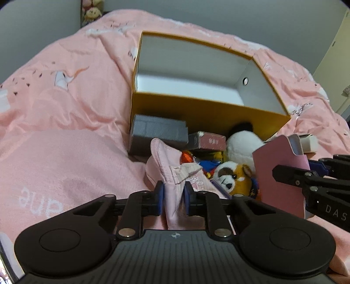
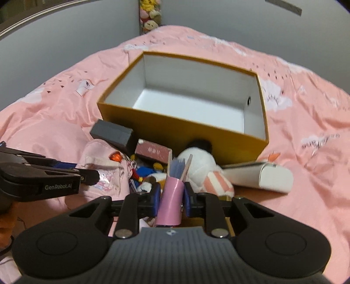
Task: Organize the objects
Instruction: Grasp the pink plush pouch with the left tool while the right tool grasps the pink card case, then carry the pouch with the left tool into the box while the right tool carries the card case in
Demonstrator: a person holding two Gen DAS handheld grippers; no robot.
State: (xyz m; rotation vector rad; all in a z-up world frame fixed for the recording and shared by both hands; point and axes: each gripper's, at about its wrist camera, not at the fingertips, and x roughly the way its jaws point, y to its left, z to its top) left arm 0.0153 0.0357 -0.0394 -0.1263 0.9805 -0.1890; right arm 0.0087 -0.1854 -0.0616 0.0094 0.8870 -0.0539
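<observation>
The left gripper point(image 1: 172, 197) is squeezed tight on a pink cloth pouch point(image 1: 175, 174), with its blue pads point(image 1: 159, 200) pressing on both sides of the fabric. The right gripper point(image 2: 170, 200) is squeezed tight on a pink sleeve point(image 2: 171, 203), a flat open-topped holder that stands up between its blue pads point(image 2: 155, 201). In the left wrist view the same pink sleeve shows at the right side, near the pouch.

Just past the two grippers lies a pile of things on the pink blanket point(image 1: 65, 109). There is a small brown and white plush toy point(image 1: 234, 177), a big white plush toy point(image 2: 199, 168) with a black ear, a small dark red box point(image 2: 153, 151) and a gray box point(image 1: 157, 131). A white case point(image 2: 262, 174) lies to the right of the pile.

Behind the pile stands an open yellow box point(image 2: 181, 133). It is white inside and nothing shows in it. The gray box and the white plush toy touch its near wall.

Far back, by the gray wall, some stuffed toys point(image 2: 149, 13) sit in a stack.
</observation>
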